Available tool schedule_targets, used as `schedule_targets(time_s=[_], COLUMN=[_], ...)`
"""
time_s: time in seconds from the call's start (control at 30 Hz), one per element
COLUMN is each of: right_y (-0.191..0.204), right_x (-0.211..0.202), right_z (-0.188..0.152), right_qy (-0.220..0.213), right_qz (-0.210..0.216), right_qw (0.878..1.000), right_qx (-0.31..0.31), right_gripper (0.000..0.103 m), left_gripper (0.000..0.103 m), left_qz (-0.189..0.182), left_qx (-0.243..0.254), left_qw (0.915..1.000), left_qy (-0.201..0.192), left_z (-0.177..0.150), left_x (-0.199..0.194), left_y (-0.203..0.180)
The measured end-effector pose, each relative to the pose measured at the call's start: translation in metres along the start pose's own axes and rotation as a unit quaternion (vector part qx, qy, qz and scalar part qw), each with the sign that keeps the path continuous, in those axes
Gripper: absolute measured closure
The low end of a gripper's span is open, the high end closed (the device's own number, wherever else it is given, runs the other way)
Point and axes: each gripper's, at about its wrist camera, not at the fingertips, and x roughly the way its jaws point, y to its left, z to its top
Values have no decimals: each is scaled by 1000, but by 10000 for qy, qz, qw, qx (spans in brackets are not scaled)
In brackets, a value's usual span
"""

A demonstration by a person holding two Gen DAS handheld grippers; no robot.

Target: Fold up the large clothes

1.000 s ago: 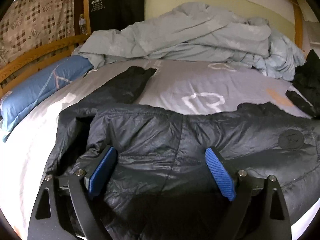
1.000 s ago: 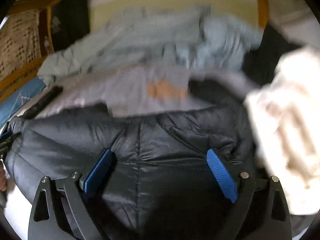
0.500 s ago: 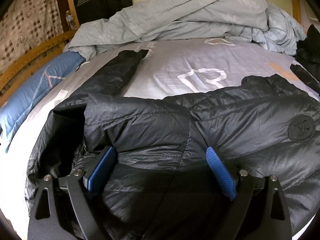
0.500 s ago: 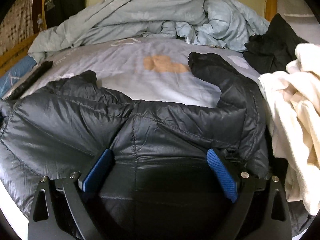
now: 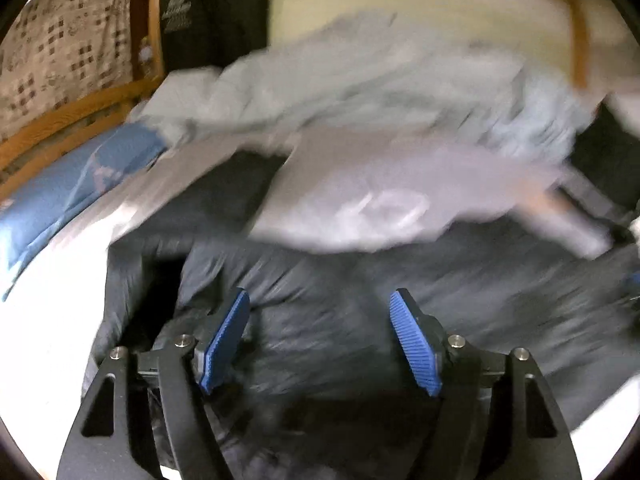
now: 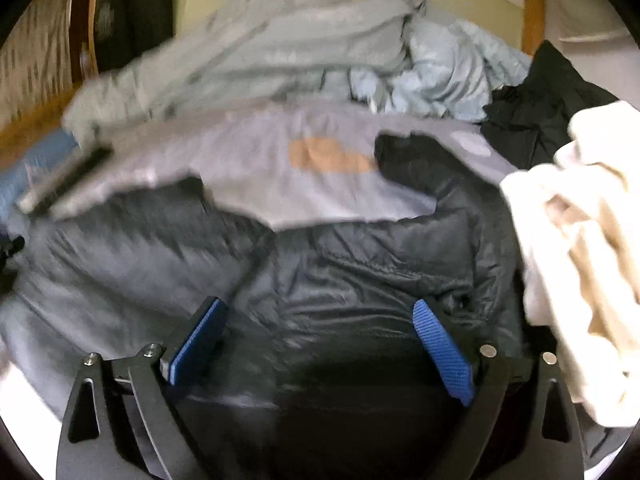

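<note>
A large black puffer jacket [image 5: 340,292] lies spread across the grey bed sheet [image 5: 360,188], with one sleeve [image 5: 224,196] stretched toward the far left. It also fills the lower half of the right wrist view [image 6: 340,280]. My left gripper [image 5: 320,336] is open, its blue pads over the jacket's left part. My right gripper [image 6: 320,344] is open over the jacket's right part. Neither holds cloth. Both views are blurred by motion.
A crumpled pale blue duvet [image 5: 360,80] lies at the back of the bed. A blue pillow [image 5: 60,196] lies by the wooden frame [image 5: 72,116] at left. A cream garment [image 6: 588,240] and a black garment [image 6: 548,100] lie at right.
Both grippers have stayed open and moved over the jacket. The left gripper's pads stand somewhat closer together. Both views have tilted up and blurred.
</note>
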Motion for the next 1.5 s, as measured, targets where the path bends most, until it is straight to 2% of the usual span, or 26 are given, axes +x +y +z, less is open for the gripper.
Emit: schedule_targets(time_s=[0.07,0.13,0.2,0.3,0.4,0.57,0.7,0.83,1.13,1.27,1.37,1.43,1.5], right_y=[5,20,36,62,77,83,85,85,84,77,71,70,70], right_x=[-21,-39,-45,-33,-7,18,28,30,29,19,10,7,3], right_z=[11,17,15,3,-14,-25,-32,-32,-32,-31,-30,-28,-27], right_qy=[-172,-306,-289,113,495,704,784,821,802,572,353,257,145], right_qz=[555,889,967,1192,960,767,680,690,683,884,972,959,918], right_qw=[9981,9954,9949,9927,9933,9918,9911,9907,9908,9920,9929,9933,9938], right_qx=[204,186,57,-160,-424,-738,-836,-837,-854,-702,-586,-585,-606], right_gripper=[7,7,7,7,7,6,6,6,6,6,6,7,7], left_gripper=[30,28,28,28,26,26,25,25,26,27,30,30,28], left_qz=[-433,-687,-940,-831,-692,-665,-521,-544,-615,-779,-593,-570,-155], left_qx=[161,372,558,910,940,989,1130,1125,1076,945,677,375,169], left_qw=[9982,9958,9937,9920,9914,9887,9873,9861,9866,9886,9957,9973,9984], left_qy=[-390,-479,-236,257,594,907,985,1096,1057,878,199,-260,-525], left_z=[9,6,-4,-29,-45,-50,-55,-54,-53,-45,-22,1,23], left_x=[-29,-44,-40,-16,9,26,30,30,29,17,-15,-39,-54], left_y=[-11,-29,-46,-69,-72,-76,-81,-80,-80,-70,-50,-28,0])
